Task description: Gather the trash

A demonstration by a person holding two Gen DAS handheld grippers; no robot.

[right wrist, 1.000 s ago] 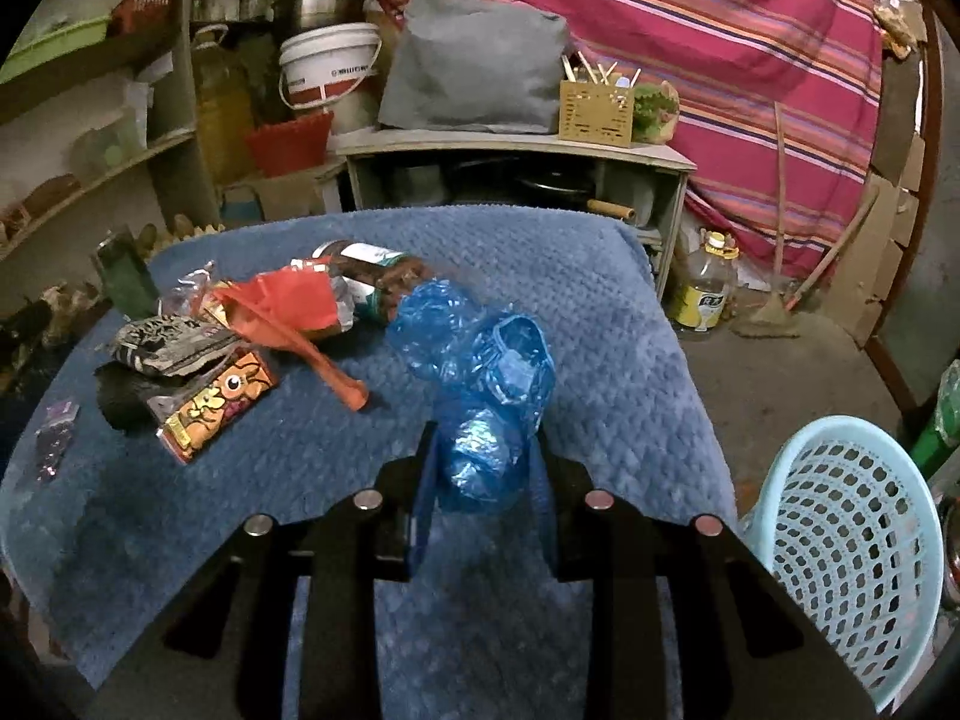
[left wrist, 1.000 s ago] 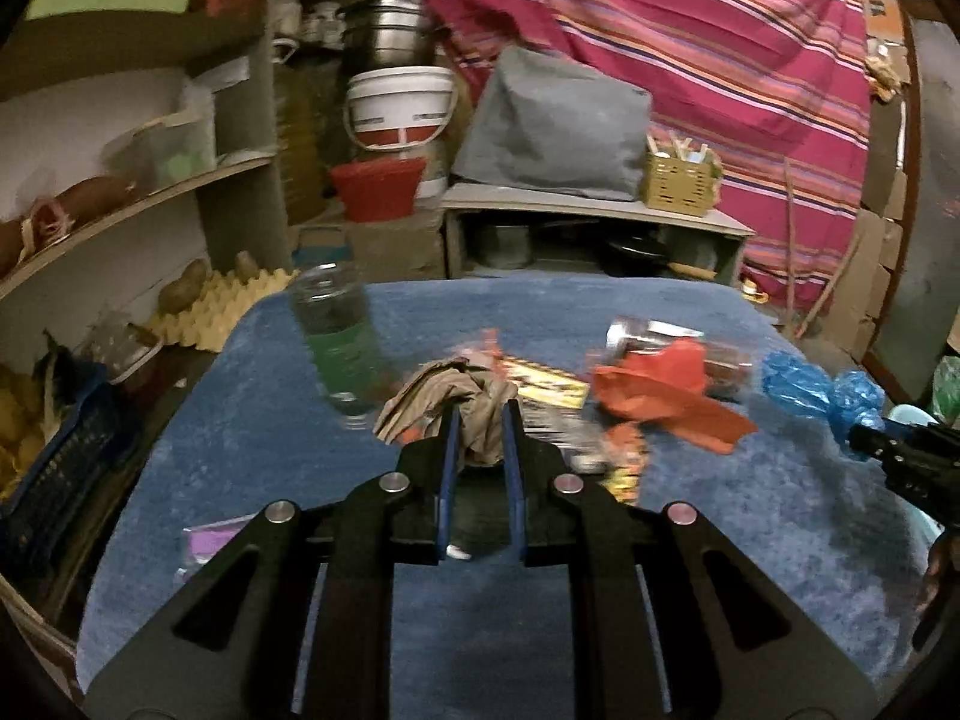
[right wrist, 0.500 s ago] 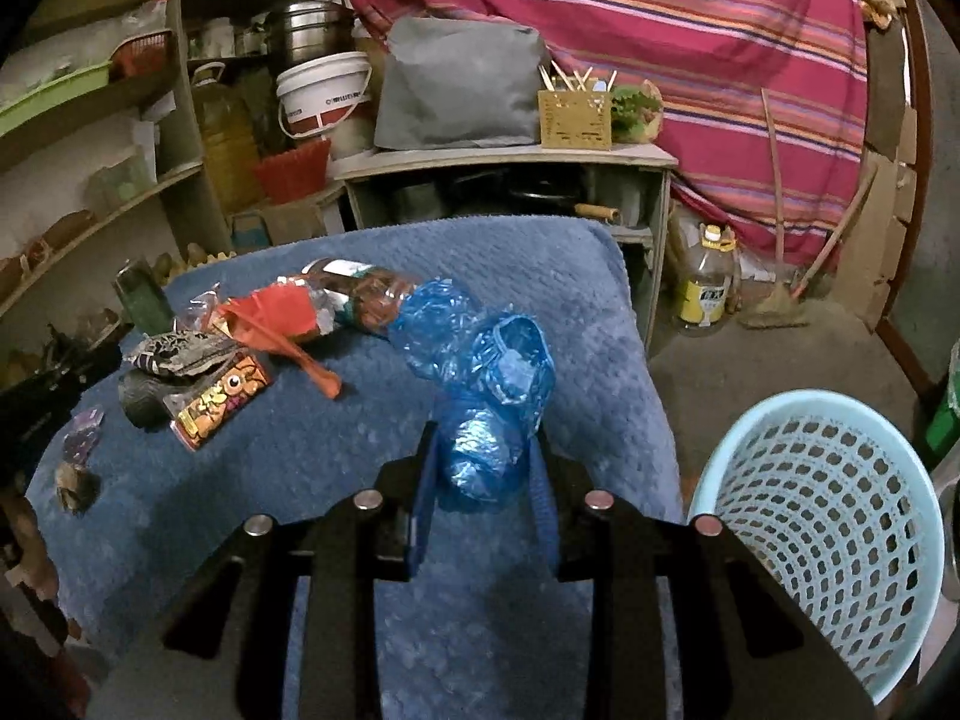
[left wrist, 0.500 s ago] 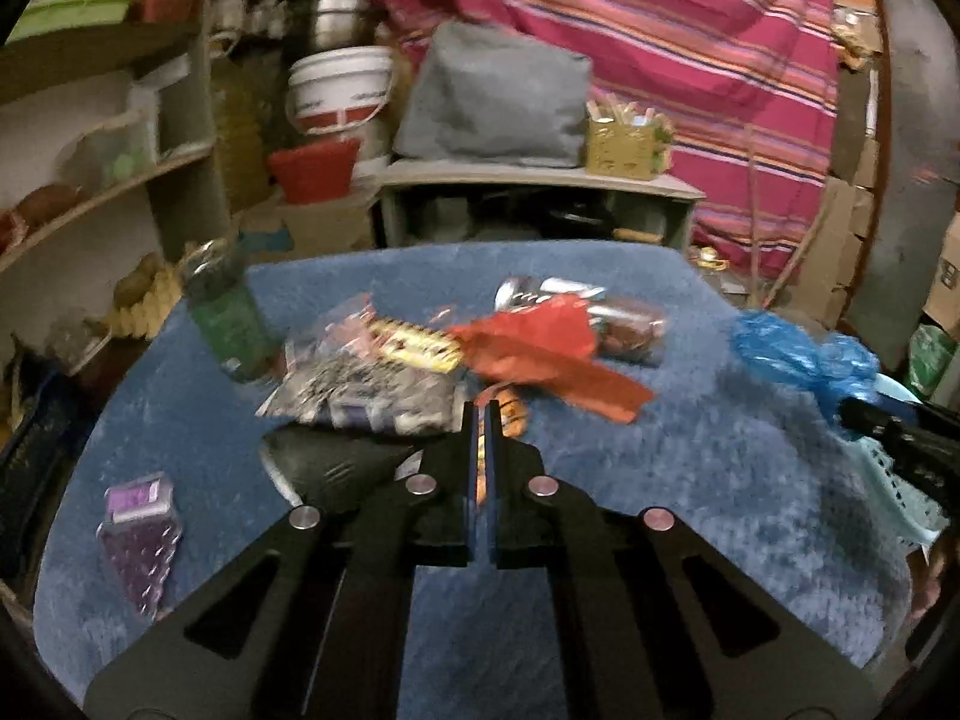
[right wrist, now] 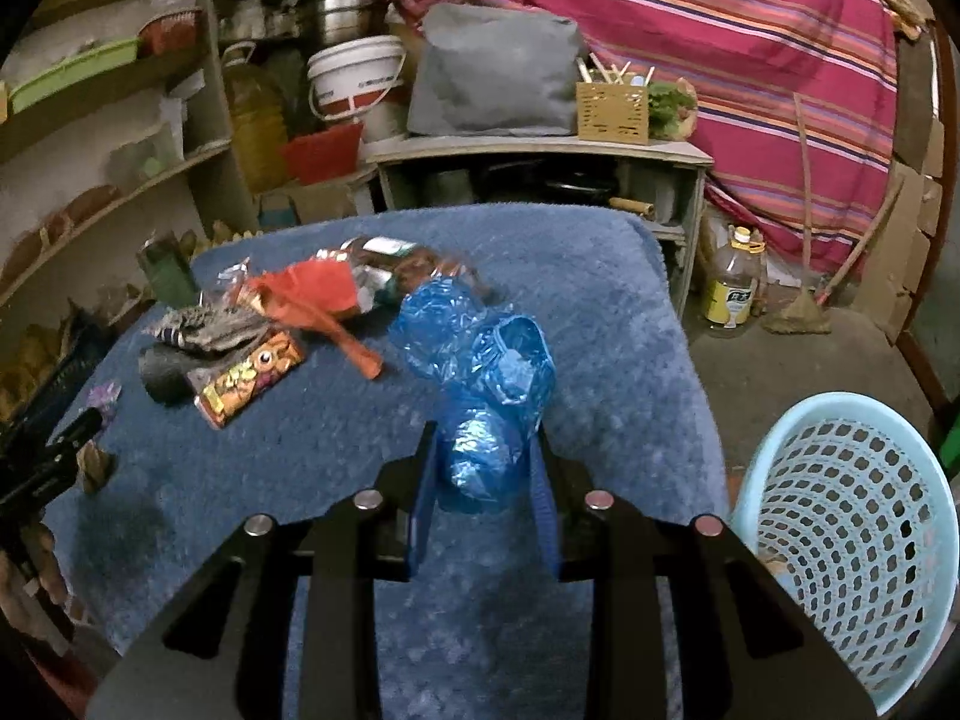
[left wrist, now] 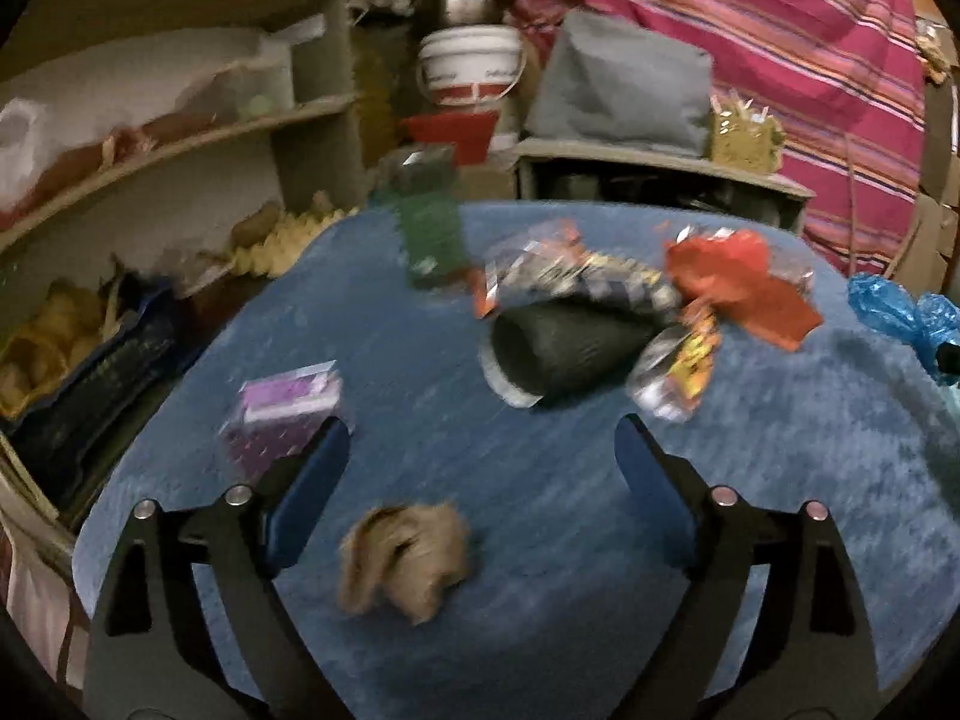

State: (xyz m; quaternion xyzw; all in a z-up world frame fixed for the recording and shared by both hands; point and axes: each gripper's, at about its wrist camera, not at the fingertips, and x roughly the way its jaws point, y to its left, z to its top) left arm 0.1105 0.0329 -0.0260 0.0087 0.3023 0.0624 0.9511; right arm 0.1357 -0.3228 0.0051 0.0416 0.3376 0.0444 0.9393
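Observation:
My left gripper [left wrist: 480,432] is open wide over the blue cloth; a crumpled brown paper wad [left wrist: 405,561] lies between its arms, loose, blurred by motion. Beyond it lie a black paper cup [left wrist: 558,351] on its side, snack wrappers [left wrist: 678,369], a red wrapper [left wrist: 738,288], a purple packet [left wrist: 282,414] and a green bottle [left wrist: 429,228]. My right gripper [right wrist: 483,444] is shut on a crumpled blue plastic bag [right wrist: 486,390], held above the cloth. A light blue mesh basket [right wrist: 852,528] stands on the floor at the right.
The table has a blue cloth [right wrist: 336,456]. Shelves [left wrist: 180,138] with clutter stand at the left, a low cabinet [right wrist: 540,174] behind the table, a striped curtain [right wrist: 720,30] beyond. An oil bottle [right wrist: 732,294] stands on the floor.
My left gripper held the brown paper wad, pulled it back toward the near edge, then opened and let it go. My right gripper kept hold of the blue bag and drew back toward the basket.

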